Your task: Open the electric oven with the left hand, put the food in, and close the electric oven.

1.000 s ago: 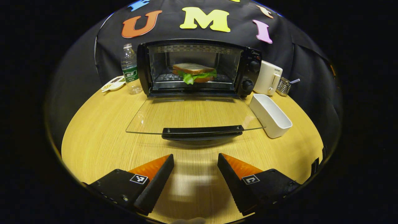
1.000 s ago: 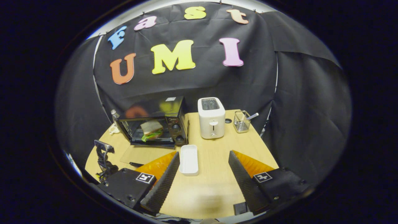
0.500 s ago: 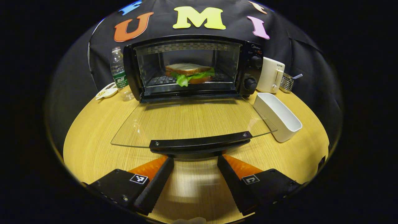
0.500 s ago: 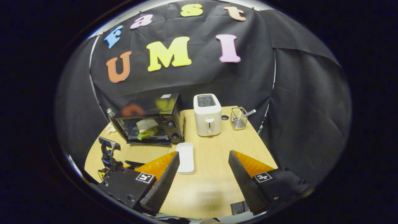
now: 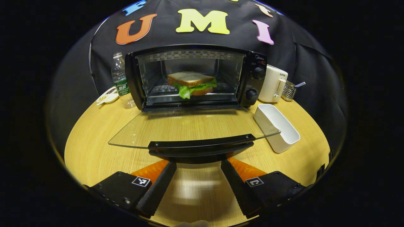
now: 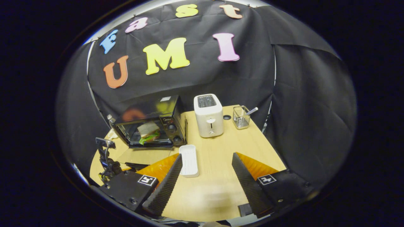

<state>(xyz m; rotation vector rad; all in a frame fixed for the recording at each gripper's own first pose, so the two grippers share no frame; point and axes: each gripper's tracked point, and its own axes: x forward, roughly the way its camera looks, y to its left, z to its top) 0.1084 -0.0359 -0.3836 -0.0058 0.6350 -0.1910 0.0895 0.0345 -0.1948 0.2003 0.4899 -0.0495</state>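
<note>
The black electric oven (image 5: 195, 74) stands open at the back of the table, its glass door (image 5: 189, 127) folded down flat. A sandwich (image 5: 191, 82) with lettuce lies on the rack inside. My left gripper (image 5: 198, 164) is open and low over the table, its fingertips reaching just under the door's black handle (image 5: 200, 146), one on each side of its middle. In the right gripper view, the oven (image 6: 151, 121) with the sandwich (image 6: 147, 131) sits far off to the left. My right gripper (image 6: 206, 156) hangs open above the table with nothing between its fingers.
A water bottle (image 5: 120, 78) and a small dish (image 5: 107, 94) stand left of the oven. A white rectangular tray (image 5: 277, 127) lies right of the door, with a white toaster (image 5: 274, 83) and a wire basket (image 5: 288, 90) behind it. The wooden table (image 5: 94, 135) ends close behind my fingers.
My left gripper has moved forward to the folded-down door, so its fingertips now sit under the handle. The right gripper has drifted slightly and stays open.
</note>
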